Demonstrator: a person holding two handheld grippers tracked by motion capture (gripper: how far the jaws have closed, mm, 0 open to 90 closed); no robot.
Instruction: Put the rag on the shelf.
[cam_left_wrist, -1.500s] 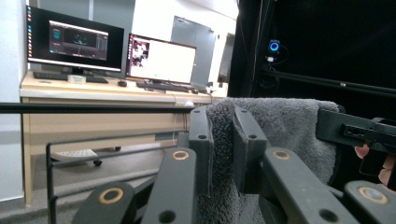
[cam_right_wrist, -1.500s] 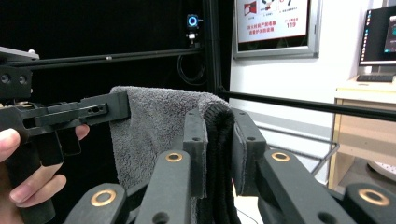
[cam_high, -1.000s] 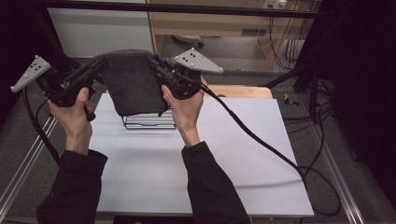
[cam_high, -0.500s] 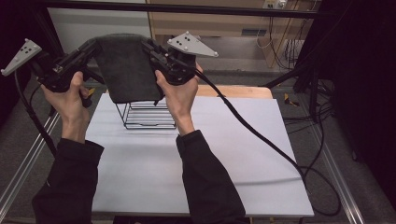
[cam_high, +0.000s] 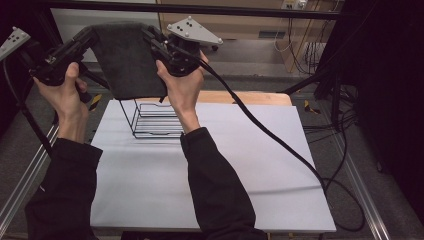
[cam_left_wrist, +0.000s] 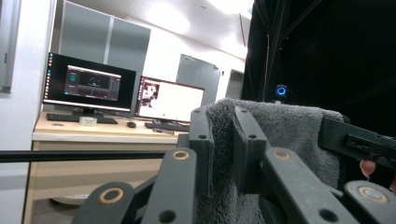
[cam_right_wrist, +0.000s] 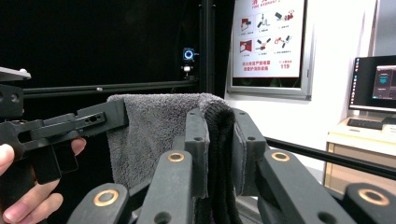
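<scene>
A dark grey towel (cam_high: 127, 60) hangs stretched between my two grippers, high above the table. My left gripper (cam_high: 91, 34) is shut on the towel's upper left corner, and my right gripper (cam_high: 151, 39) is shut on its upper right corner. The towel's lower edge hangs just above a black wire rack (cam_high: 150, 121). In the left gripper view, the jaws (cam_left_wrist: 223, 119) pinch the fuzzy towel (cam_left_wrist: 289, 135), with the right gripper (cam_left_wrist: 357, 140) beyond. In the right gripper view, the jaws (cam_right_wrist: 219, 121) clamp a folded edge of the towel (cam_right_wrist: 149, 135), and the left gripper (cam_right_wrist: 88, 120) holds the far corner.
The wire rack stands at the back left of the white table (cam_high: 240, 170). A thick black cable (cam_high: 270, 135) trails from the right gripper across the table to its right edge. A desk with monitors (cam_left_wrist: 93, 88) lies beyond the table.
Both hands have risen and moved back together, carrying the towel upward. Its lower edge has lifted off the wire rack, which now shows more fully.
</scene>
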